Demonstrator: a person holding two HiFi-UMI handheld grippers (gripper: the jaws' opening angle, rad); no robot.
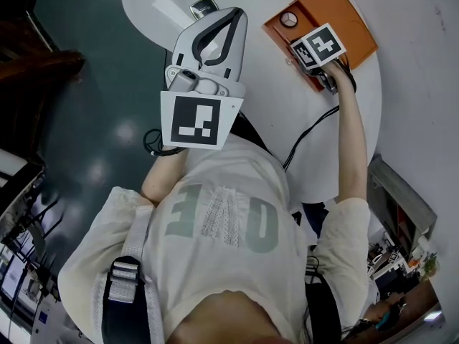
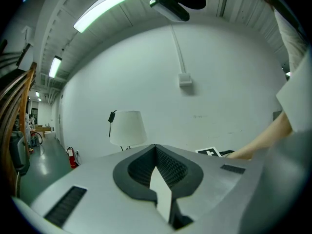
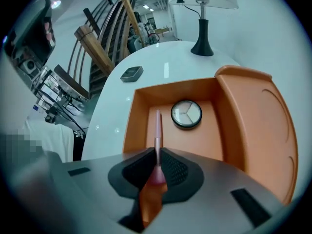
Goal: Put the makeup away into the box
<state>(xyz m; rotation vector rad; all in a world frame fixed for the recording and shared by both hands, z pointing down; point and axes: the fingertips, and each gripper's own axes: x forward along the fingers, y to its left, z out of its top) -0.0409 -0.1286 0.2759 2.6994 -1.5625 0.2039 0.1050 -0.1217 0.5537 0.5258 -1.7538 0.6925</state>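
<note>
Lab hall, strip lights (image 2: 117, 4), fire extinguisher (image 2: 73, 156)

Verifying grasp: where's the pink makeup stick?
Right gripper view: pink makeup stick pinched in the right gripper, over the orange box, left of the round compact.

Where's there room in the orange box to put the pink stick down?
The box floor is bare along its left wall, under the stick held by the right gripper, and on the near side below the round compact. It is crowded only around the compact. Outside, the table is bare between the box and the dark case.
</note>
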